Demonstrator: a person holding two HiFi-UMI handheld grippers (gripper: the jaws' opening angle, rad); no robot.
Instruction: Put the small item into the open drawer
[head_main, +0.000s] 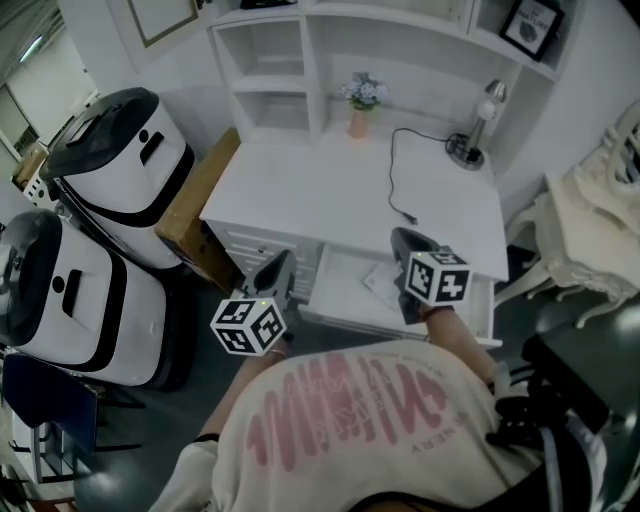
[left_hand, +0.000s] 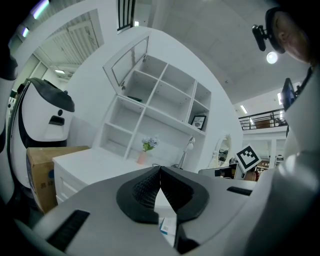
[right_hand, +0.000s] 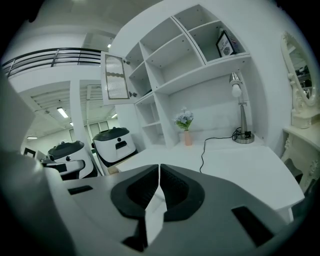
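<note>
White painted furniture, plastic machines, cardboard, grey plastic grippers.
Desk (head_main: 330, 190) and open drawer (head_main: 340, 285): smooth white paint, low sheen. Floor machines (head_main: 120, 165): glossy white plastic, black glossy trim. Box (head_main: 195, 215): plain brown cardboard, matt. Lamp (head_main: 478, 125): shiny metal. Shirt (head_main: 360, 420): cream cloth, pink print. Left gripper (left_hand: 160, 169) and right gripper (right_hand: 159, 166): matt grey plastic bodies, black ribbed pads (left_hand: 145, 192), rubbery look.

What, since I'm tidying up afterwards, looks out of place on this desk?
The lamp has its black cord trailing loose across the desk, plug lying free near the front edge. The drawer below stands pulled out, and the hutch's glazed door hangs open. Nothing looks spilled or broken.
</note>
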